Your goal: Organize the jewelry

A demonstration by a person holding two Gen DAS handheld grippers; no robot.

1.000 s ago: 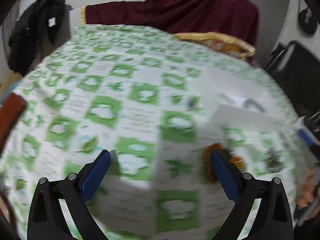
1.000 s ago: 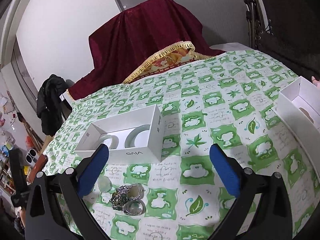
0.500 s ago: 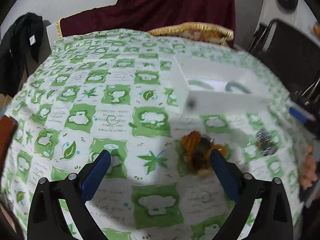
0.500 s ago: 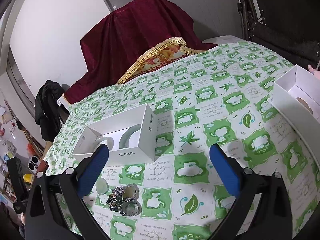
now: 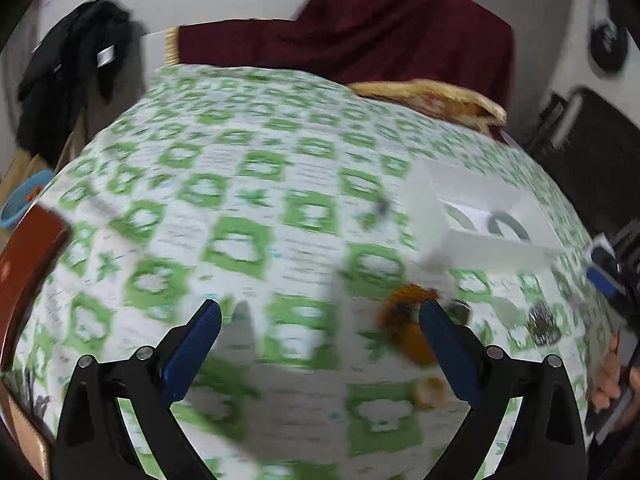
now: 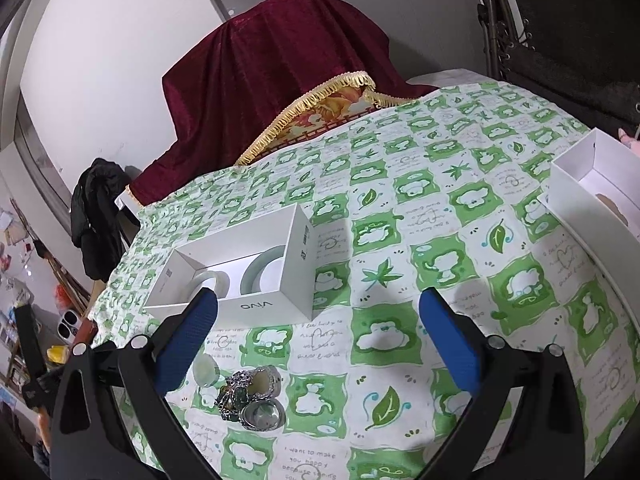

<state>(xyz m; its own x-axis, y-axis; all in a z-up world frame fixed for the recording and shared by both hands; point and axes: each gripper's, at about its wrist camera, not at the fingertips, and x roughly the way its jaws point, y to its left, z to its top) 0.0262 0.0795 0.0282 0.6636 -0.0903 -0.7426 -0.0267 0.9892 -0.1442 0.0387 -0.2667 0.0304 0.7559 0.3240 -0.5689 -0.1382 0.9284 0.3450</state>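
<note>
Jewelry lies loose on the green tablecloth (image 6: 448,264), waiting to be sorted. Shiny rings (image 6: 252,398) sit near the white box (image 6: 240,268), which already holds two bangles. Orange beads (image 5: 408,324) lie by the left gripper (image 5: 320,318). Both it and the right gripper (image 6: 318,314) have their jaws wide apart, holding nothing, probably ready to pick something up.

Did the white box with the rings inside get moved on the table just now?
No. In the right wrist view the white box sits on the same squares of the green tablecloth; only the camera shifted.
</note>
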